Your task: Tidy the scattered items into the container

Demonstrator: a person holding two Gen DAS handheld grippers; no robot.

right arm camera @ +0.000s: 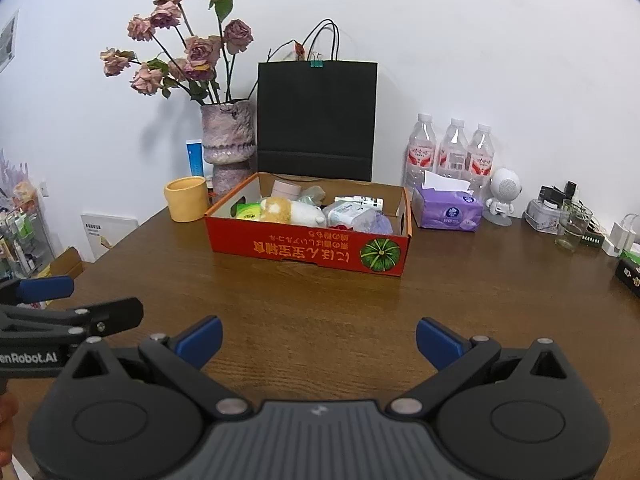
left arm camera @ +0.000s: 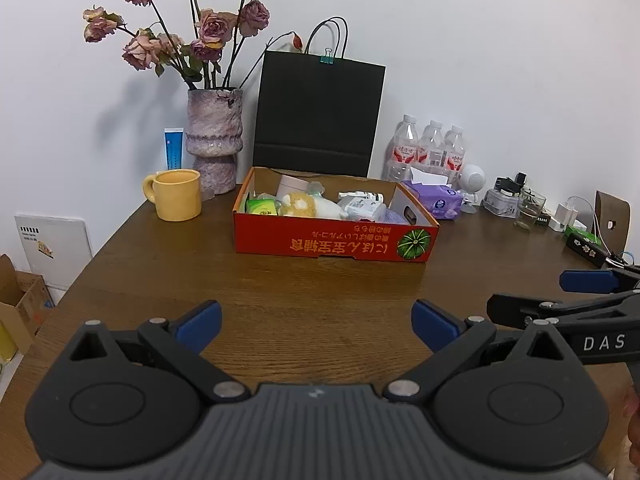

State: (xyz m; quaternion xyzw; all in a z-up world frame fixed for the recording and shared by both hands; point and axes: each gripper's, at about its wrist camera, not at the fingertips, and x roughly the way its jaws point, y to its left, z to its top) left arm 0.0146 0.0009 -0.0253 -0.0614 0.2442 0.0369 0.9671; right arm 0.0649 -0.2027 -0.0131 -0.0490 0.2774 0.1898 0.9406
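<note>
Nearest the cameras, the left gripper and the right gripper hover side by side over the near part of the brown wood-grain tabletop, each with its blue-padded jaws spread wide and nothing between them; each one's black frame also shows at the edge of the other's view. The stretch of tabletop between the grippers and the container is bare wood. Farther on, at the middle of the tabletop, stands the shallow red cardboard box printed with orange characters and a green pumpkin picture on its near wall. Inside it lie a green packet at the left, a yellow-and-white plush toy beside it, a white wrapped pack to the right, a pale pink round tin toward the far wall, and a small white tube at the far right. Left of the box sits a yellow ceramic mug; right of it lies a purple tissue pack. Against the white wall behind stand a mottled pink vase of dried roses, a black paper bag with a green clip, three clear water bottles, and a small white robot figurine.
</note>
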